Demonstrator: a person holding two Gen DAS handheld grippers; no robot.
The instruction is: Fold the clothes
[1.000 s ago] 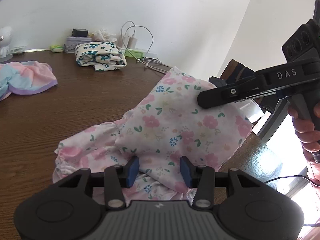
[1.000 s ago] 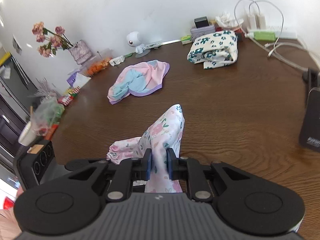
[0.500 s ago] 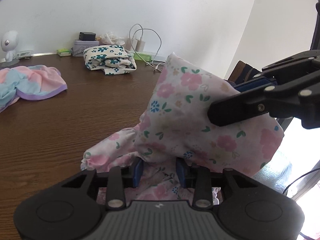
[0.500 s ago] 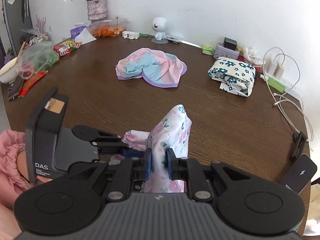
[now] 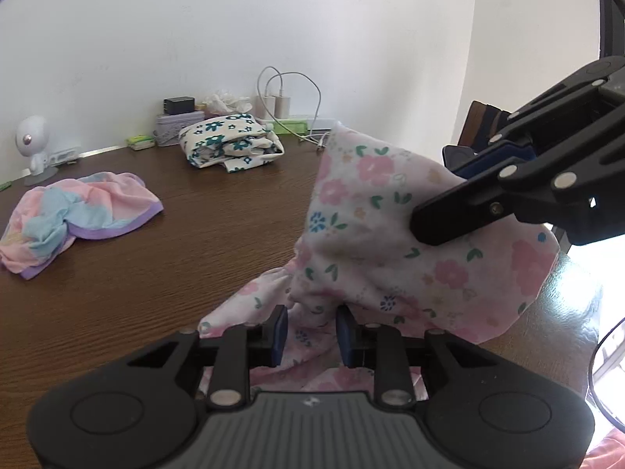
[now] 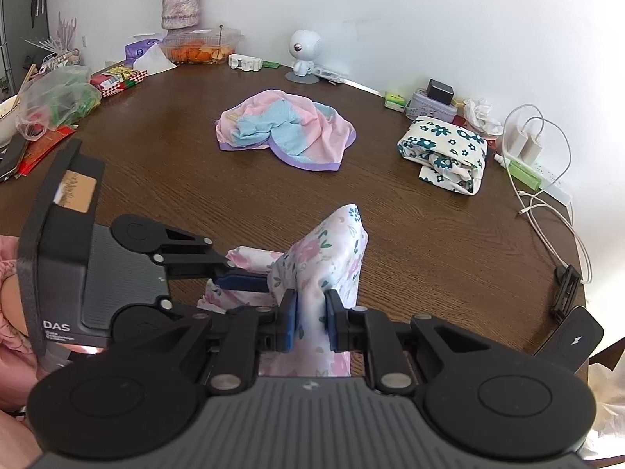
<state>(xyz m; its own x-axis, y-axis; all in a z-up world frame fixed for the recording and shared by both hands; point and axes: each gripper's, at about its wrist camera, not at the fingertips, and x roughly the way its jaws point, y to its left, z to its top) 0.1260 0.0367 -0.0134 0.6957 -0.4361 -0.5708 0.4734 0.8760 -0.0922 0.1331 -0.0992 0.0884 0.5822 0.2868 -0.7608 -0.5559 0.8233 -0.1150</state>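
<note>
A white garment with pink flowers (image 5: 390, 234) hangs lifted above the near edge of the brown table (image 5: 175, 254). My right gripper (image 6: 310, 320) is shut on a raised fold of it (image 6: 328, 258); the same gripper shows from the side in the left wrist view (image 5: 437, 222). My left gripper (image 5: 310, 332) has its blue pads around the garment's lower ruffled edge, pinching cloth. It shows in the right wrist view (image 6: 242, 283), just left of my right gripper.
A crumpled pink, blue and purple garment (image 6: 285, 129) lies mid-table. A folded white garment with teal flowers (image 6: 445, 152) sits at the back right. Chargers and cables (image 6: 539, 164), a small white robot figure (image 6: 302, 51), food packets (image 6: 54, 97) and a vase (image 6: 179, 4) line the edges.
My left gripper has closed from open onto the garment's lower edge. Both grippers have lifted the floral garment up off the table.
</note>
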